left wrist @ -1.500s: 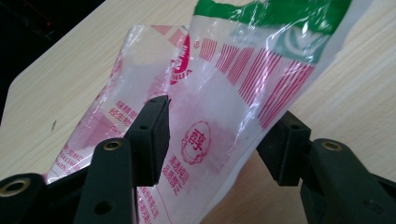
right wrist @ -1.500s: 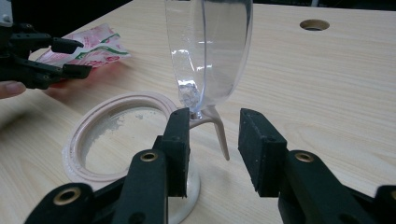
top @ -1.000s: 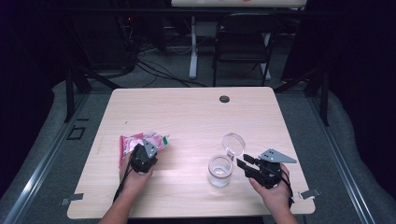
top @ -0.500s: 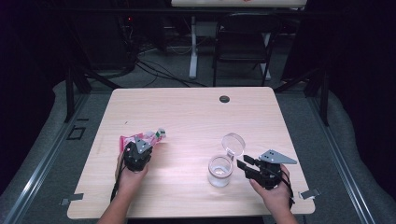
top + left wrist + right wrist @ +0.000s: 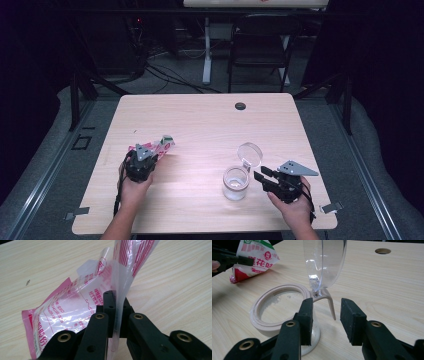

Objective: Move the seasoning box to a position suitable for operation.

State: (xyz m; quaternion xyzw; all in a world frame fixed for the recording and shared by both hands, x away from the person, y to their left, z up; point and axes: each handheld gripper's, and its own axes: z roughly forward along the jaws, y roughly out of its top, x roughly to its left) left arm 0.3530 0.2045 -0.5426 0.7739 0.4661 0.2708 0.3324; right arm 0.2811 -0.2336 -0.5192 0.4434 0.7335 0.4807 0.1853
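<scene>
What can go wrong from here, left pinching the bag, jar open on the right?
1. The left gripper pinches only a thin fold of the plastic bag; the film could slip out or tear when lifted.
2. The right gripper is open beside the jar, not holding it; a nudge could tip it.
3. The jar's raised clear lid stands in the pour path and could deflect contents.

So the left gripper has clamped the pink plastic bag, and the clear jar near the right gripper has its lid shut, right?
Not quite. The jar has its hinged clear lid flipped up and open, as the right gripper view shows. The rest holds: the left gripper is clamped on the pink plastic bag, and the jar stands just by the right gripper.
</scene>
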